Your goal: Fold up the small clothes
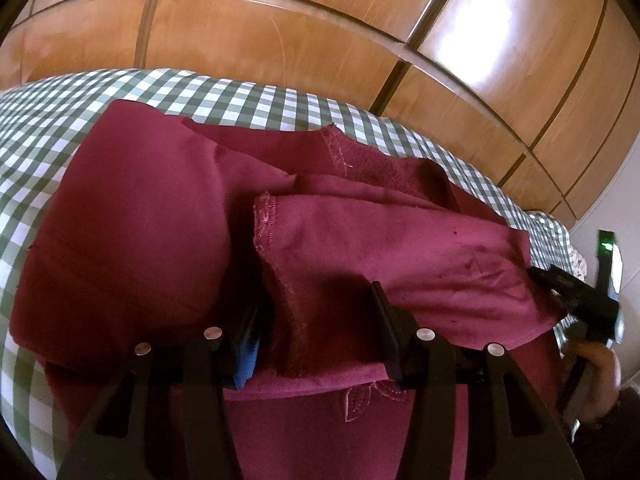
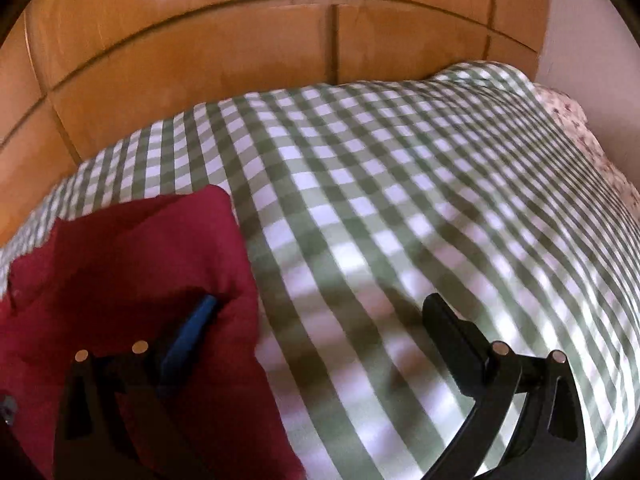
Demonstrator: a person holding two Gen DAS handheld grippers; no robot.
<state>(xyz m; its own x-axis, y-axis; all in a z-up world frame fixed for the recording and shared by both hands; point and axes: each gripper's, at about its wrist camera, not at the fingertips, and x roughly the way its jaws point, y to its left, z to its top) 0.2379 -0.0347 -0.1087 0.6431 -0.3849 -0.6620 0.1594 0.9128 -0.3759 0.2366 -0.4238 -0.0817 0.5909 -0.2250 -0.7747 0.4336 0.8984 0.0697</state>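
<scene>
Left gripper [image 1: 316,320] fingers half-open around a stitched fold of soft maroon garment [image 1: 132,216]. Right gripper [image 2: 320,332] fingers wide, empty; bare checked bedspread [image 2: 400,200] lies beyond them.

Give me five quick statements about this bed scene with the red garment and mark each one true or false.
1. The dark red garment lies on a green and white checked cover. True.
2. The right hand-held gripper is clamped shut on the garment. False: its fingers stand wide apart, one over the garment's edge, one over the checked cover.
3. Wooden panelled doors stand behind the bed. True.
4. The garment is plain, with no decoration. False: a stitched leaf motif shows near the left hand-held gripper.
5. A stitched hem of the garment lies between the left hand-held gripper's fingers. True.
</scene>
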